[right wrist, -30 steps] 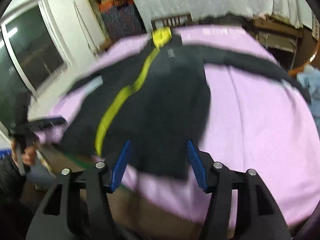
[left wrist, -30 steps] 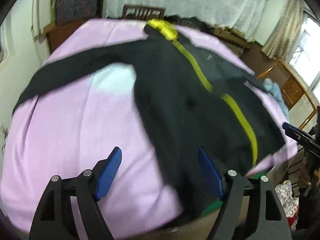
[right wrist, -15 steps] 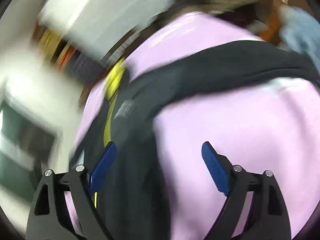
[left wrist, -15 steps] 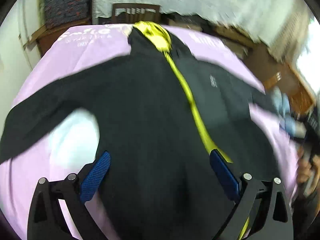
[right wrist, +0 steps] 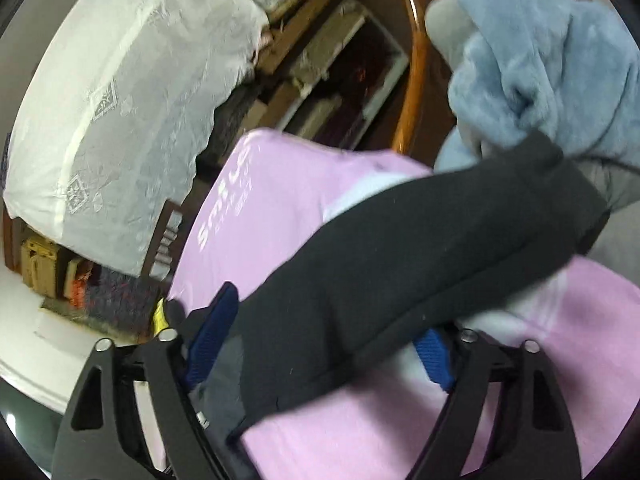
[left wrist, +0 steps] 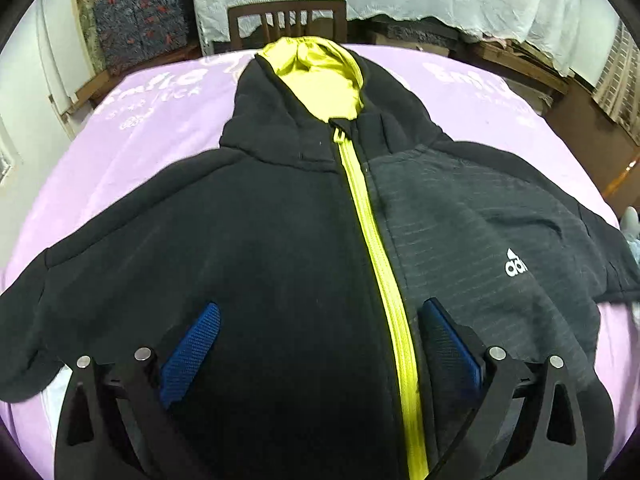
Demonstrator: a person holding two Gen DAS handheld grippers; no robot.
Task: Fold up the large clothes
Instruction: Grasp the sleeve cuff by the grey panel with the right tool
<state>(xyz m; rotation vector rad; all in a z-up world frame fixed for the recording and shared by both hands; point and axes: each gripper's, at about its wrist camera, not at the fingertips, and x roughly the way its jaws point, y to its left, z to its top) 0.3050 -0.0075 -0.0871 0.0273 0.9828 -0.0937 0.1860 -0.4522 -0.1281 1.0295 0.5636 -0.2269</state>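
Both grippers stand wide open: my left gripper (left wrist: 318, 346) over the black hoodie (left wrist: 280, 240) spread on the pink-covered desk (left wrist: 160, 120), my right gripper (right wrist: 324, 340) straddling its sleeve (right wrist: 420, 248) near blue fleece (right wrist: 540, 52).

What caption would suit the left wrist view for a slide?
Open left gripper poised over a black zip hoodie with a yellow zipper, spread front-up on a lilac sheet.

The hoodie (left wrist: 280, 240) lies flat on the desk (left wrist: 160, 128), hood toward the far edge, where a chair (left wrist: 286, 20) stands behind; its sleeve (right wrist: 420, 256) reaches the right edge
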